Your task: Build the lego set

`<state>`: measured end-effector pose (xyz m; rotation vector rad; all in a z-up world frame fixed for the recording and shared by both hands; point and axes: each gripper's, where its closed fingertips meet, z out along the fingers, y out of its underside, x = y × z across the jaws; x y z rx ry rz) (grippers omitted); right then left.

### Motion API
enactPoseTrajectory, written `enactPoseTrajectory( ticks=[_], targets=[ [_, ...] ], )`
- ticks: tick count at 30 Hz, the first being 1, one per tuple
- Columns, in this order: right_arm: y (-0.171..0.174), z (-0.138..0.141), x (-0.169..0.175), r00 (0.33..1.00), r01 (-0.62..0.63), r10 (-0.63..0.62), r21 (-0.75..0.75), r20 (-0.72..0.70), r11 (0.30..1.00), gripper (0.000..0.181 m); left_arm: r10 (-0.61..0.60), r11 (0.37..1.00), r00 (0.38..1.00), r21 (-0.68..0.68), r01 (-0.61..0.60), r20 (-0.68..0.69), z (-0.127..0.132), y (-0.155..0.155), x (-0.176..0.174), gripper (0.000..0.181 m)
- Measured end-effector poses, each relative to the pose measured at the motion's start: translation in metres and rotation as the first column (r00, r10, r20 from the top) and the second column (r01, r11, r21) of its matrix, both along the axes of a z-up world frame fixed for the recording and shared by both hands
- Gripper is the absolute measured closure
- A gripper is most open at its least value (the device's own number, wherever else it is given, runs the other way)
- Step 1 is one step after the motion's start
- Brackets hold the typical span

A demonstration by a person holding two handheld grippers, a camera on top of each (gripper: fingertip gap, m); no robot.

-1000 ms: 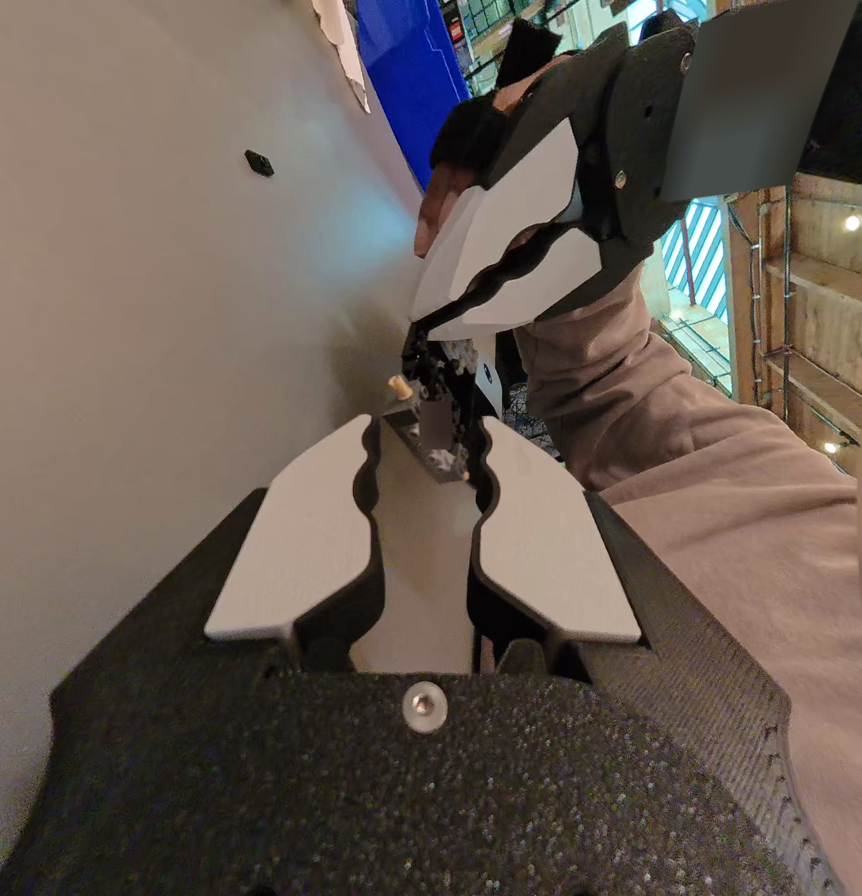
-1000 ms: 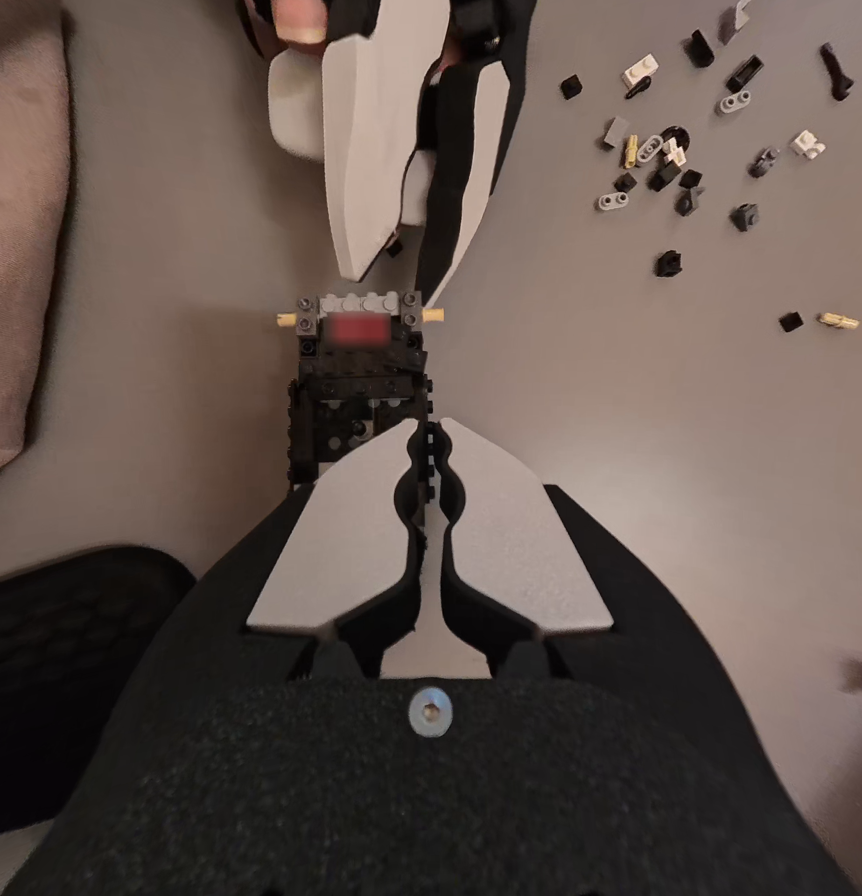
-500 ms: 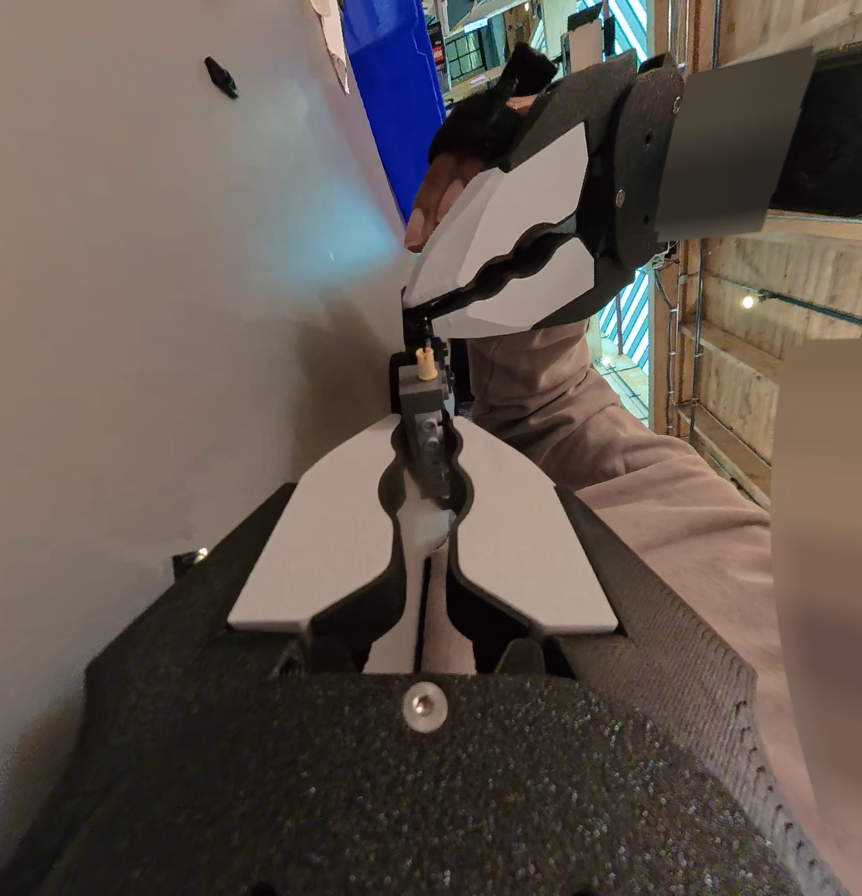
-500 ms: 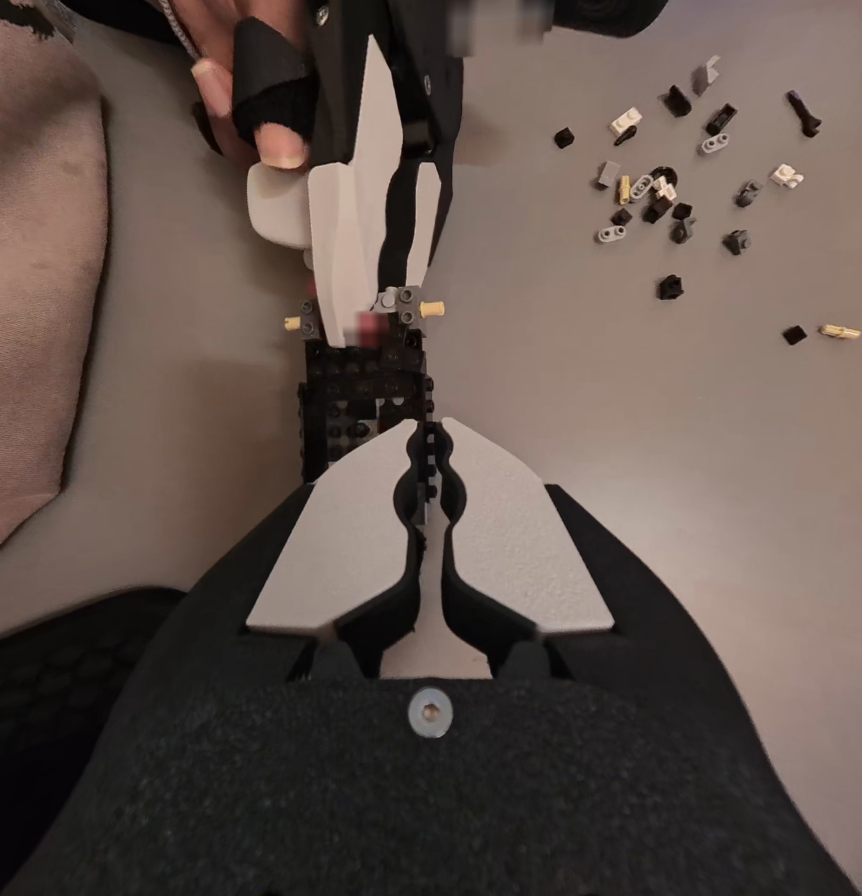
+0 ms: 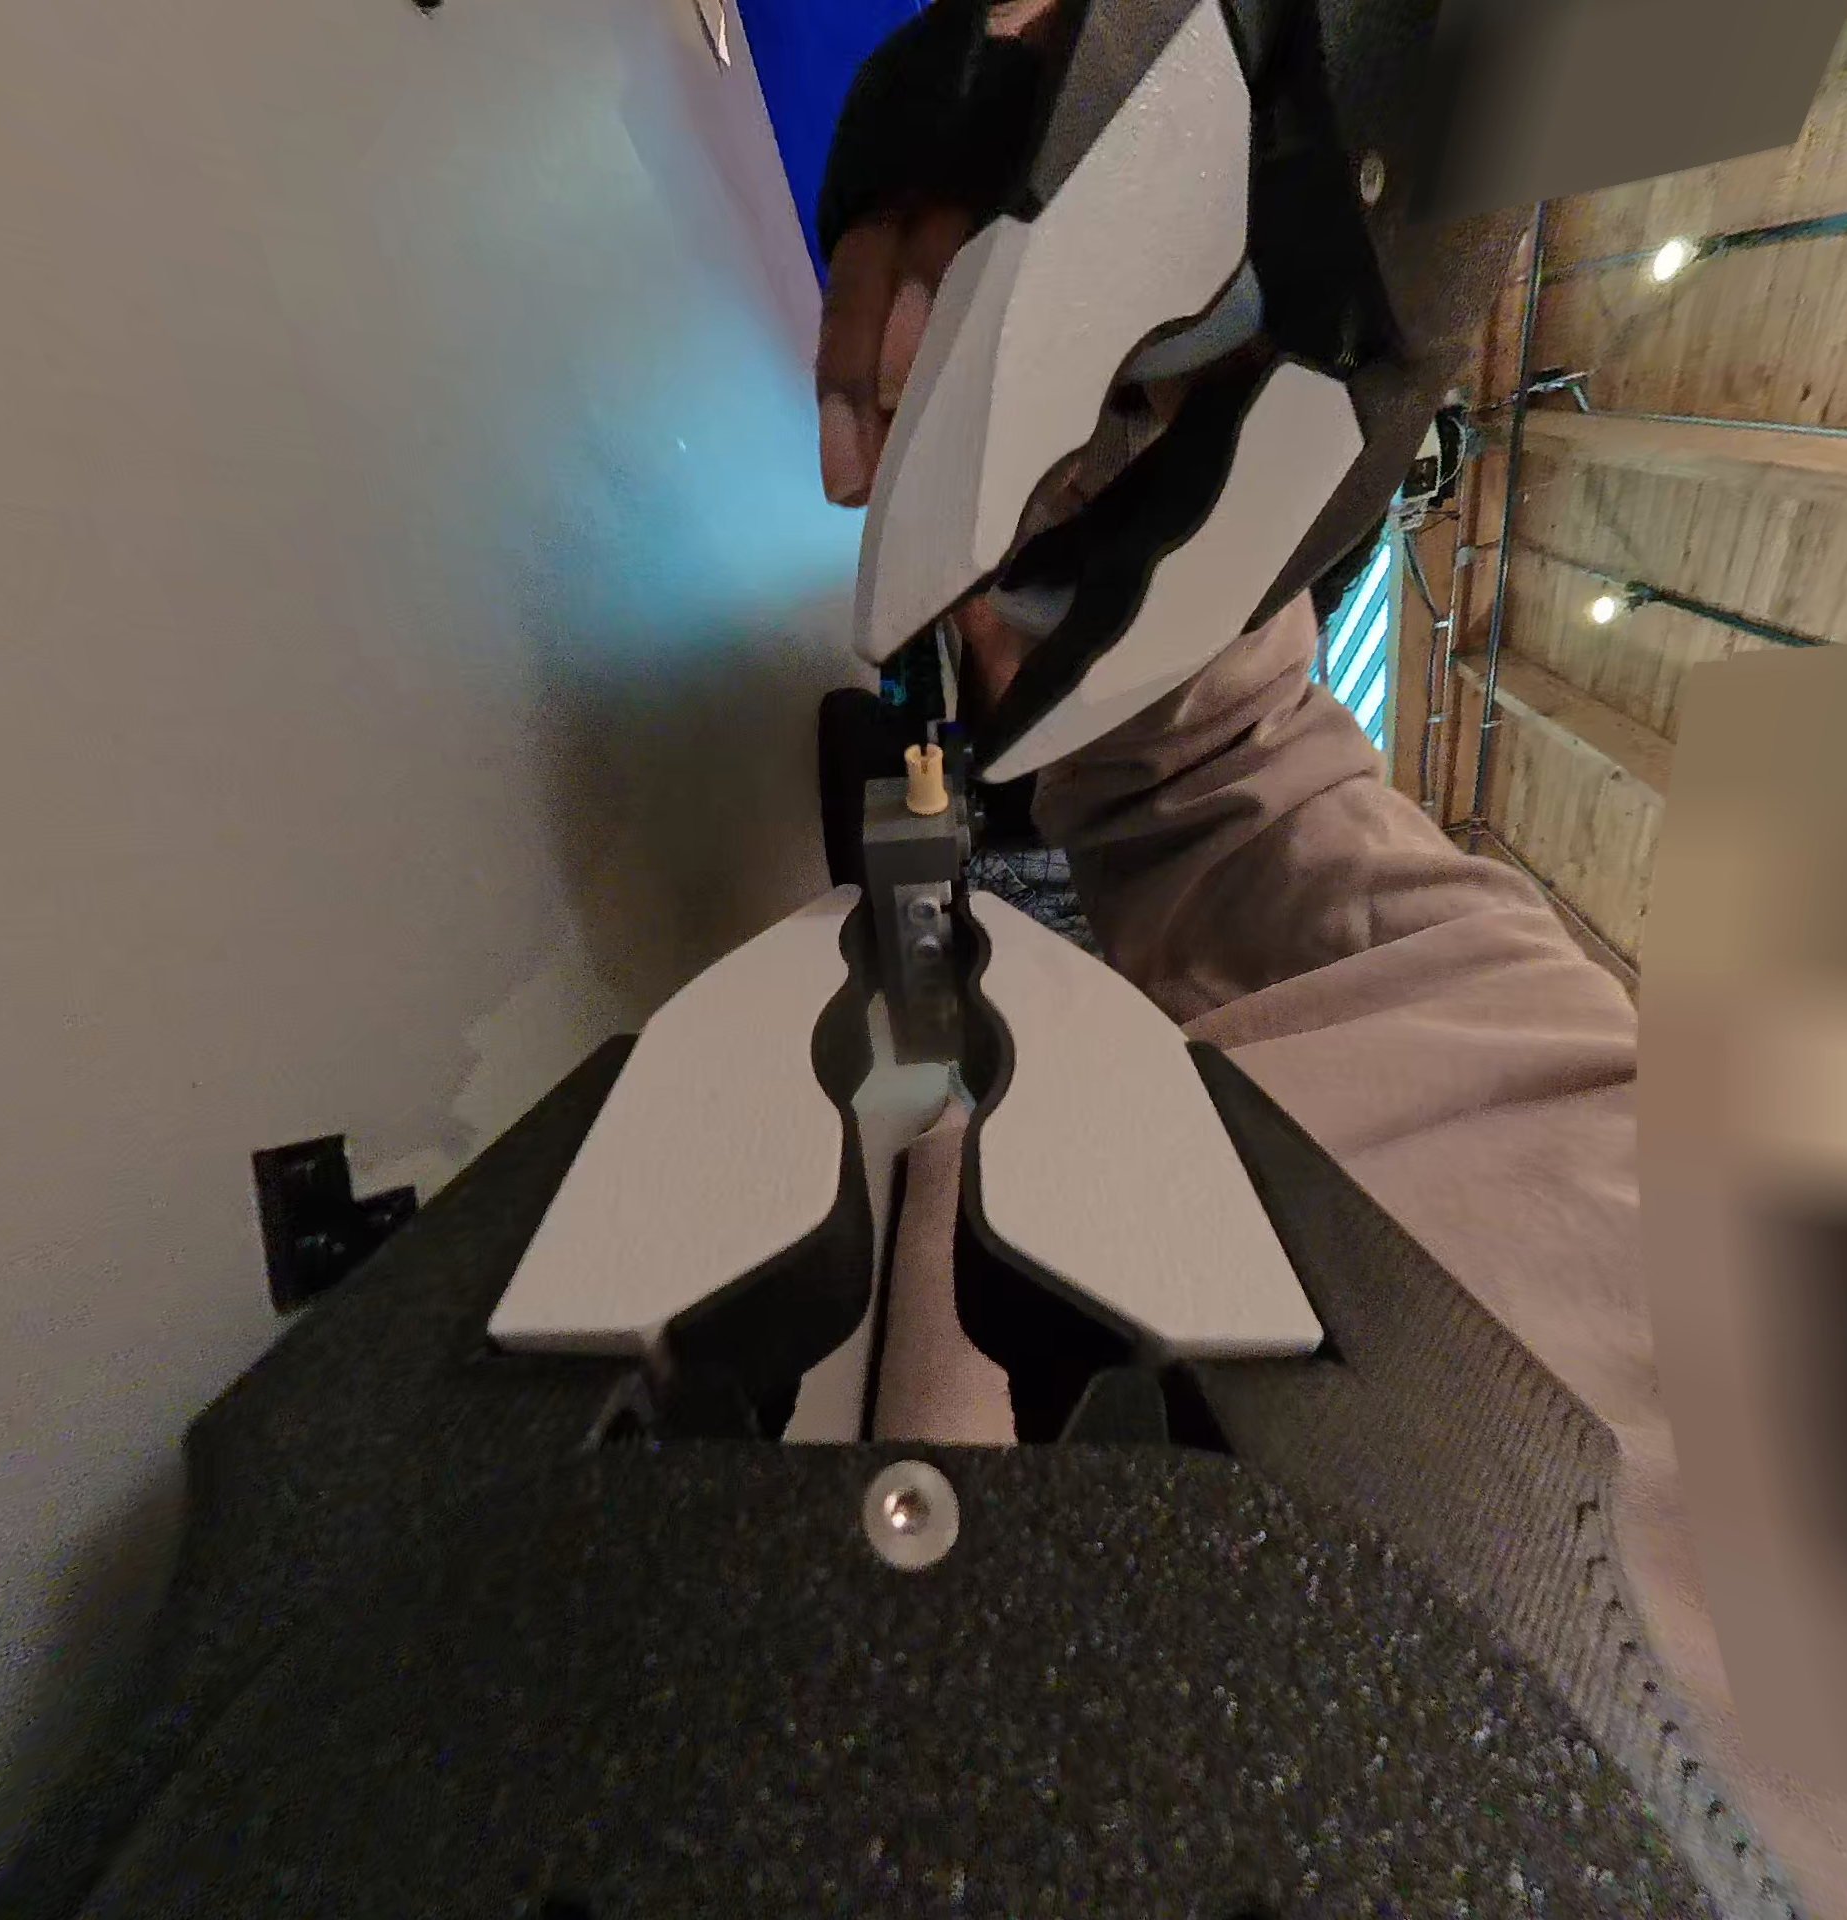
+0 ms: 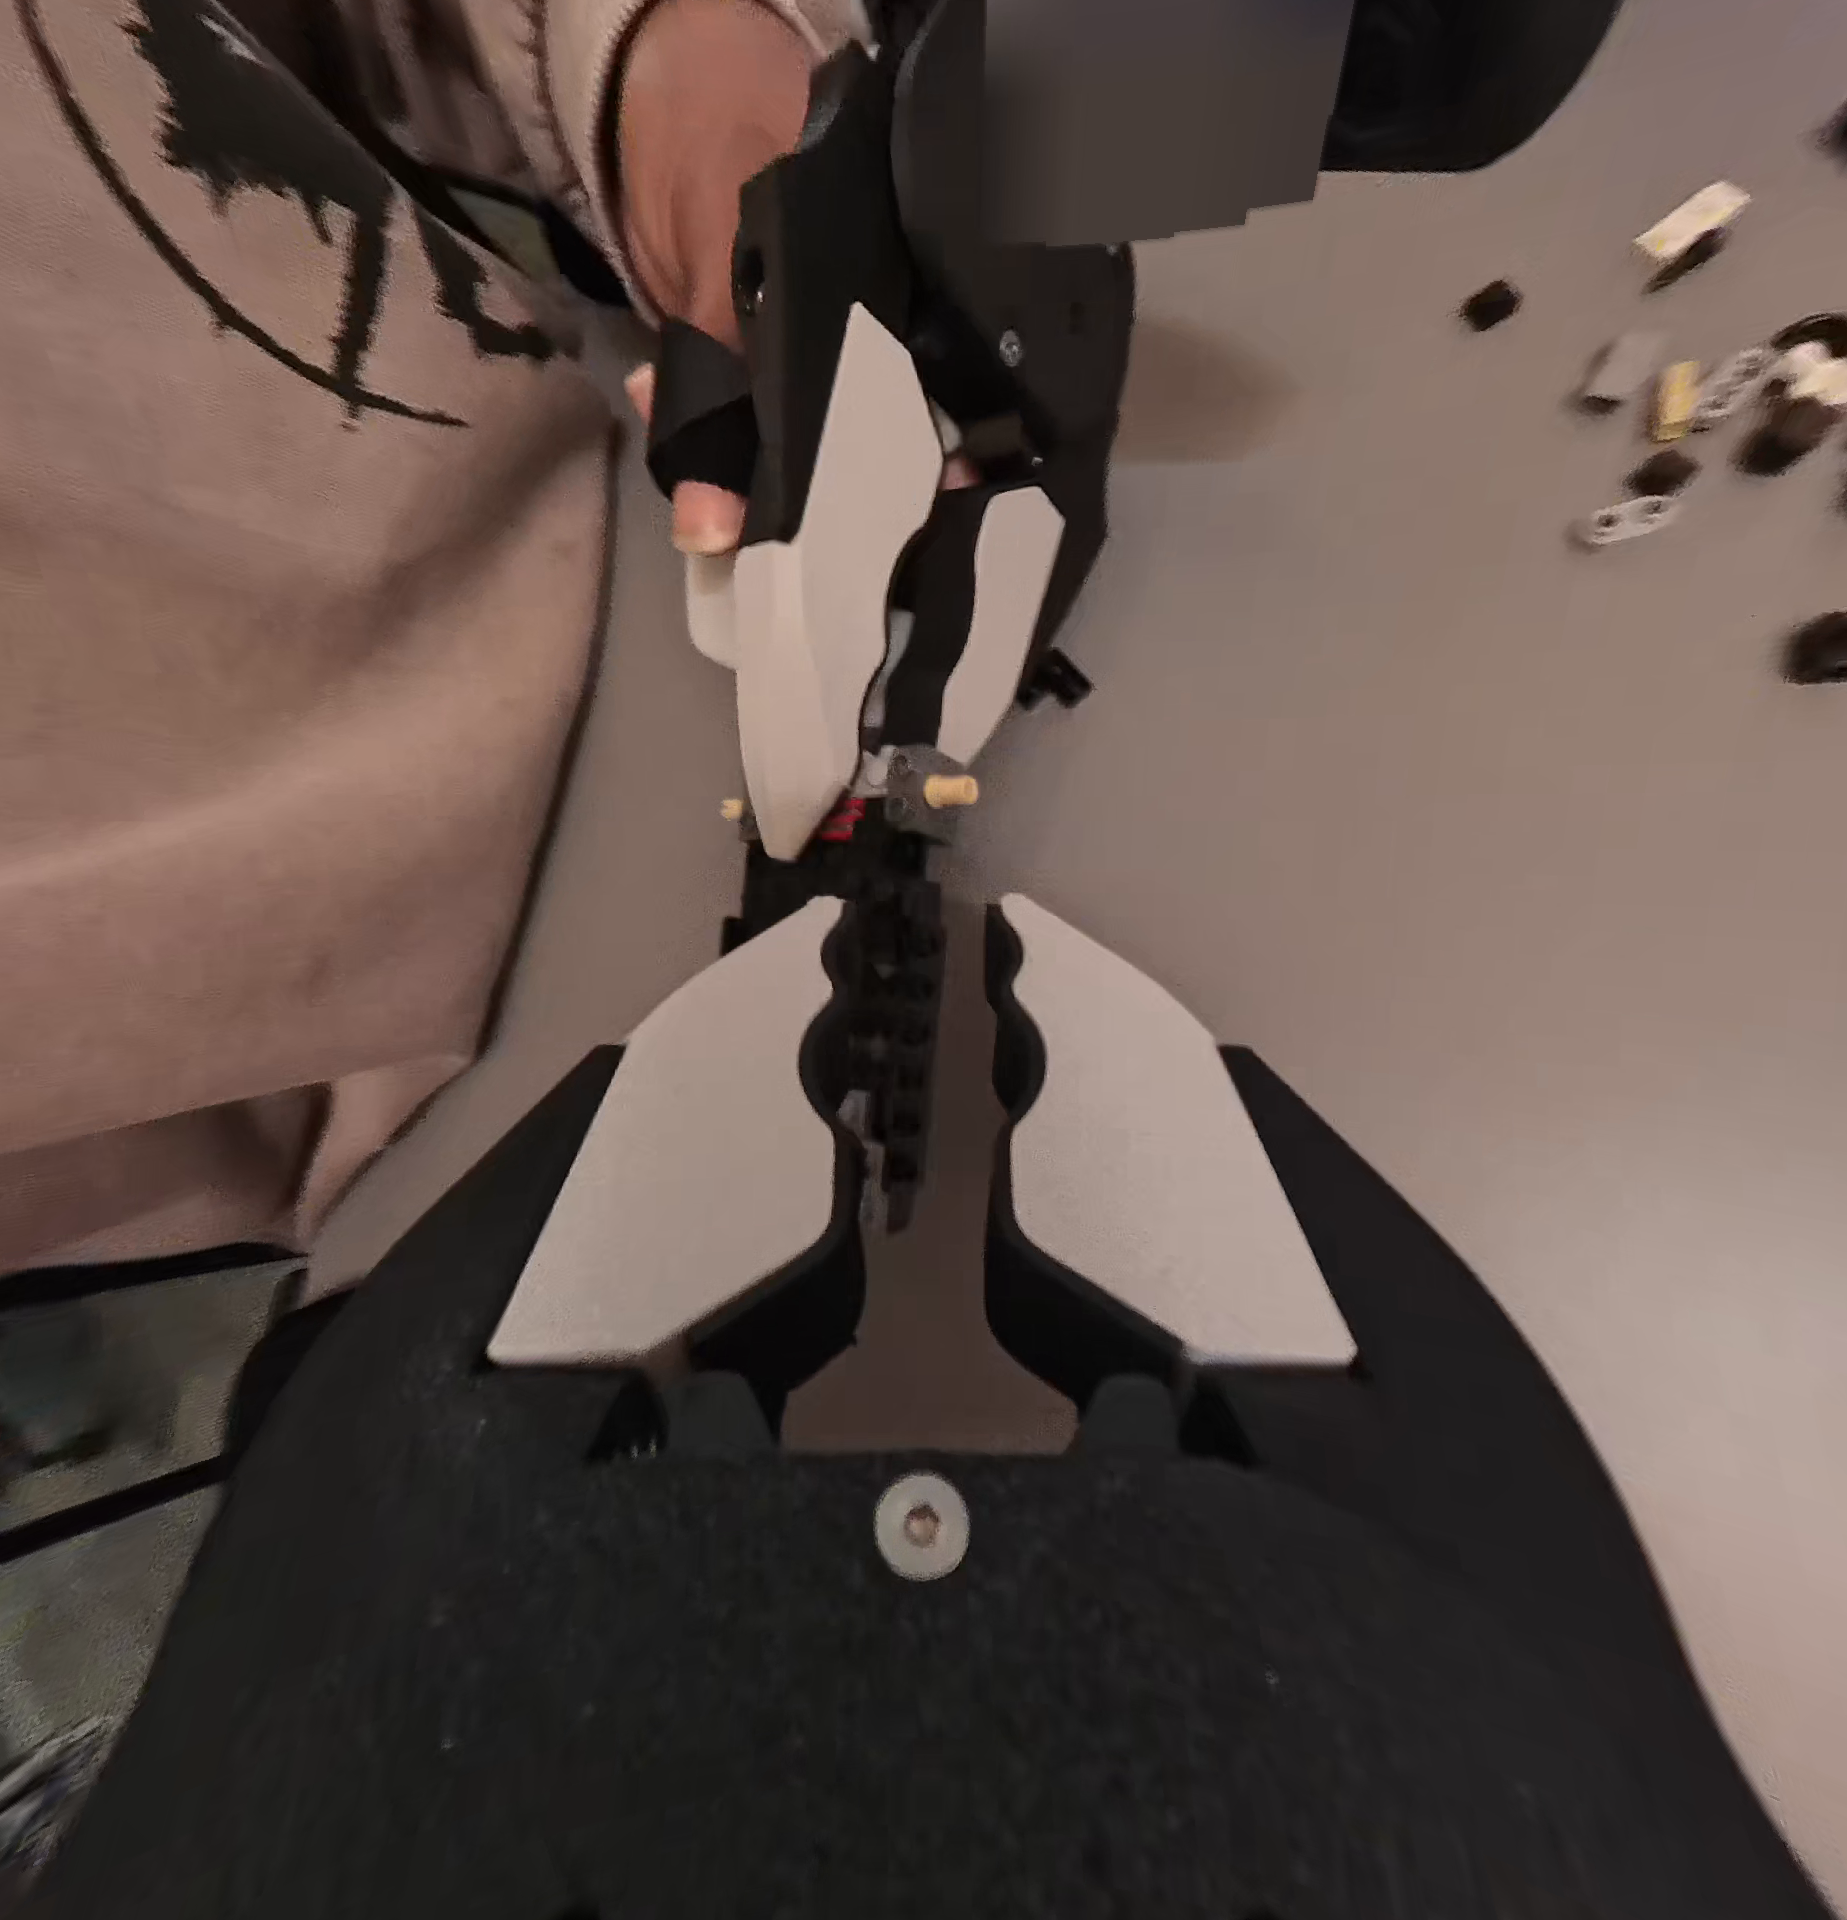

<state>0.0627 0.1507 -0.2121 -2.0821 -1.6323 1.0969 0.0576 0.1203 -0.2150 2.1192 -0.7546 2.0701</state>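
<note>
The lego model (image 6: 893, 997) is a long black body with a grey end that carries tan pins (image 6: 950, 792). My left gripper (image 5: 911, 909) is shut on that grey end (image 5: 914, 842); it also shows in the right wrist view (image 6: 877, 790), coming from above. My right gripper (image 6: 914, 909) is open. The black body lies between its fingers, against the left one, with a gap on the right side. In the left wrist view the right gripper (image 5: 940, 707) sits just beyond the model, fingers apart. The model is held above the grey table (image 6: 1418, 935).
Several loose small lego pieces (image 6: 1729, 395) lie on the table at the upper right, blurred. One black piece (image 6: 1059, 675) lies beside the left gripper, another (image 5: 316, 1216) by its body. The person's beige sweatshirt (image 6: 223, 623) fills the left side. A blue bin (image 5: 784, 104) stands far off. Only a small space, under 4 cm, lies between the two pairs of fingers.
My left gripper closed on the model's grey end. My right gripper, shut on the black body before, has opened. The model has turned edge-on and both grippers moved toward the person.
</note>
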Motion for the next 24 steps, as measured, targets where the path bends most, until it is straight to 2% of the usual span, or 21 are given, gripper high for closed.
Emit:
enactPoseTrajectory(
  ticks=[10,19,24],
  targets=[
    [-0.021,-0.004,-0.010,0.988,-0.147,0.156,-0.255,0.015,0.956,0.159,-0.077,0.991,0.997,0.104,0.079,-0.021,-0.003,-0.014,-0.002,0.169],
    [-0.038,-0.004,-0.012,0.956,-0.240,0.281,-0.316,0.089,0.918,0.160,-0.148,0.968,0.988,0.197,0.153,-0.037,-0.003,-0.028,-0.006,0.169],
    [-0.046,-0.001,-0.017,0.945,-0.274,0.317,-0.331,0.081,0.903,0.159,-0.189,0.946,0.982,0.262,0.190,-0.030,0.001,-0.034,-0.009,0.168]
  ],
)
